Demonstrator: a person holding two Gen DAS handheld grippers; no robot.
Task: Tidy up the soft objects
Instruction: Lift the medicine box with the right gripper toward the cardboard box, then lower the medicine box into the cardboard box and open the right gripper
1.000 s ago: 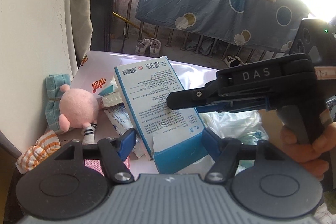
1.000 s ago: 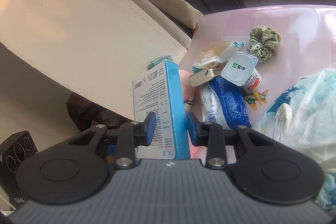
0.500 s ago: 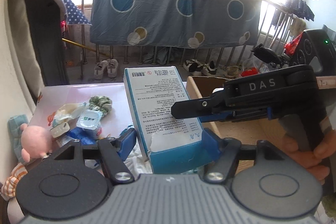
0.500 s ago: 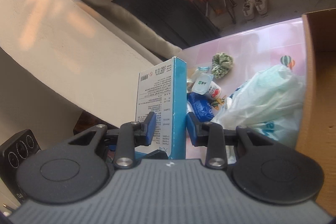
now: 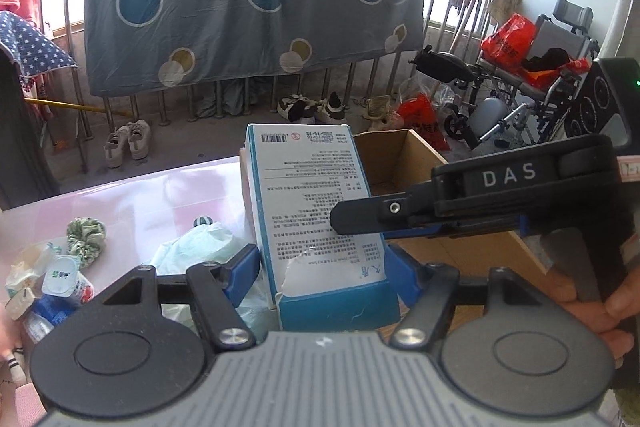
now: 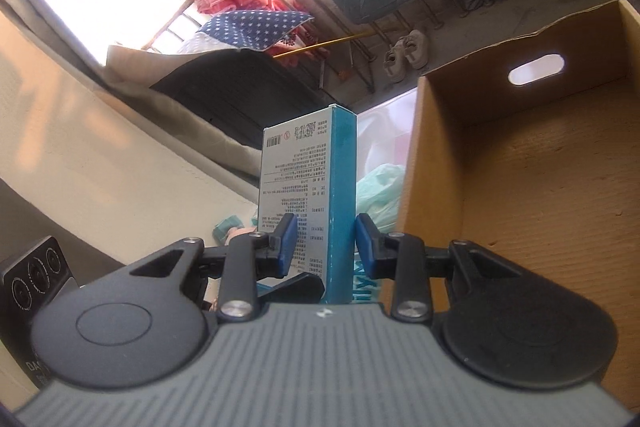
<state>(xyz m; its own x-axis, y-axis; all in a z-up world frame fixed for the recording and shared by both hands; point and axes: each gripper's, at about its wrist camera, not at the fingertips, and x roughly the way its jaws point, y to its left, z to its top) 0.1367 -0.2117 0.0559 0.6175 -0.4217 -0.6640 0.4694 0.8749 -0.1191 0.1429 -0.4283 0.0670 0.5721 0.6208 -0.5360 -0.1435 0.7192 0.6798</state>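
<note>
A blue and white printed box (image 5: 312, 211) is held in the air by both grippers. My left gripper (image 5: 322, 263) is shut on its wide faces near the torn lower end. My right gripper (image 6: 326, 239) is shut on its narrow sides, and the box (image 6: 308, 203) stands upright between its blue pads. The right gripper also shows in the left wrist view (image 5: 460, 203), reaching in from the right. An open cardboard box (image 6: 540, 187) lies just right of the held box, and it shows behind it in the left wrist view (image 5: 404, 159).
On the pink table (image 5: 152, 195) lie a pale green plastic bag (image 5: 196, 247), a green scrunchie (image 5: 86, 235), a yoghurt cup (image 5: 60, 275) and other packets. A pink plush (image 6: 236, 233) sits by the wall. Railing, hung blanket and wheelchair stand behind.
Both grippers have carried the box to the right, away from the pile of items and the plush, to the edge of the cardboard box. The grip on it is unchanged.
</note>
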